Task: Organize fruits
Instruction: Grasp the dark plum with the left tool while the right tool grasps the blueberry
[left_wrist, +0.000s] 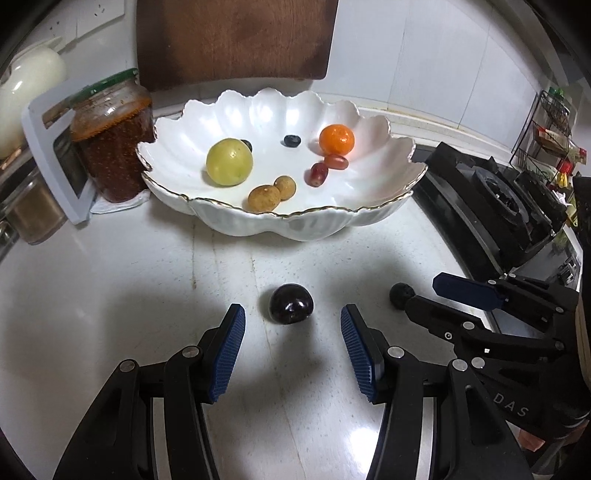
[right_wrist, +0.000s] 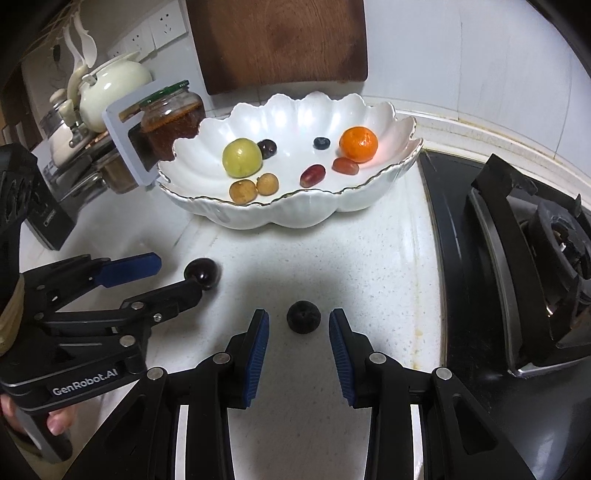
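Note:
A white scalloped bowl (left_wrist: 236, 221) (right_wrist: 258, 218) holds a green fruit (left_wrist: 229, 167), an orange (left_wrist: 336, 139), two red grapes (left_wrist: 317, 174), two brown longans (left_wrist: 264, 198) and a blueberry (left_wrist: 292, 140). A dark glossy plum (left_wrist: 291, 304) (right_wrist: 201, 271) lies on the white counter just ahead of my open left gripper (left_wrist: 291, 325) (right_wrist: 177, 275). A dull dark blueberry (right_wrist: 303, 316) (left_wrist: 401, 295) lies on the counter between the tips of my open right gripper (right_wrist: 299, 325) (left_wrist: 421, 291). Neither gripper touches its fruit.
A jar of red sauce (left_wrist: 114, 140) and a white-framed rack (left_wrist: 55, 158) stand left of the bowl. A wooden board (left_wrist: 236, 40) leans on the wall behind. A black gas stove (right_wrist: 517, 266) lies to the right. A teapot (right_wrist: 110, 92) sits at the back left.

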